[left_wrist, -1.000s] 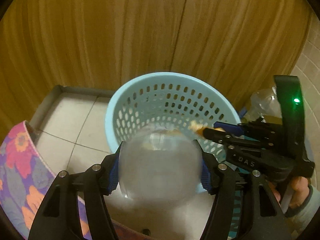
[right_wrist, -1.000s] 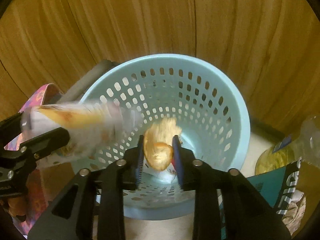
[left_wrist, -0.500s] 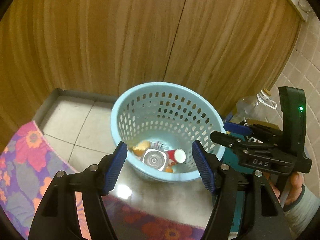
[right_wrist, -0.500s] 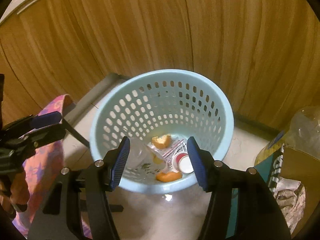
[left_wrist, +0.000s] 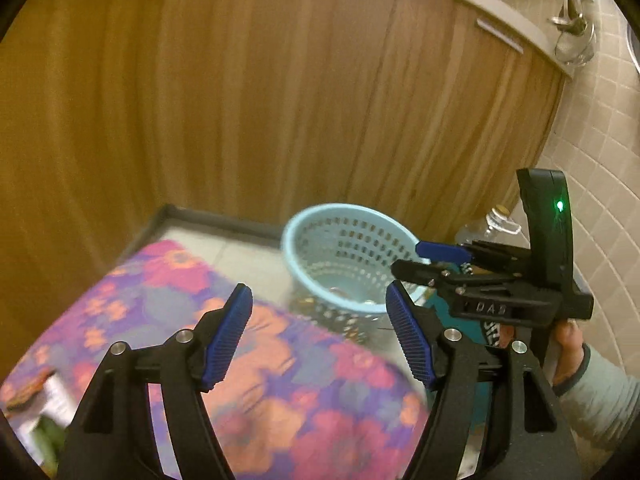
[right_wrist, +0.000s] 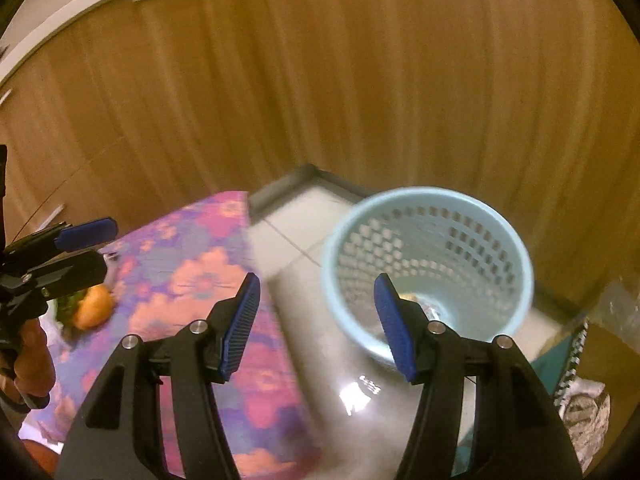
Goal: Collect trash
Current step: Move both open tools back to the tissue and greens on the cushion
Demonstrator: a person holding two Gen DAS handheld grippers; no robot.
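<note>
A light blue perforated basket (left_wrist: 348, 256) stands on the tiled floor by the wooden cabinets, with trash lying in its bottom (right_wrist: 424, 308). My left gripper (left_wrist: 320, 336) is open and empty, held above the flowered cloth (left_wrist: 280, 380) well back from the basket. My right gripper (right_wrist: 316, 320) is open and empty too, above the floor beside the basket (right_wrist: 432, 240). The right gripper also shows in the left wrist view (left_wrist: 440, 260), the left gripper in the right wrist view (right_wrist: 84, 248). An orange piece (right_wrist: 94, 312) lies on the cloth at left.
Wooden cabinet doors (left_wrist: 280, 100) stand behind the basket. A plastic bottle (left_wrist: 496, 220) and a teal box (right_wrist: 560, 364) with crumpled paper sit to the basket's right. A packet (left_wrist: 48, 404) lies on the cloth at lower left. Tiled wall (left_wrist: 600, 160) at right.
Both grippers opened: the clear cup and the orange peel dropped into the basket. Both grippers then pulled up and back over the flowered cloth.
</note>
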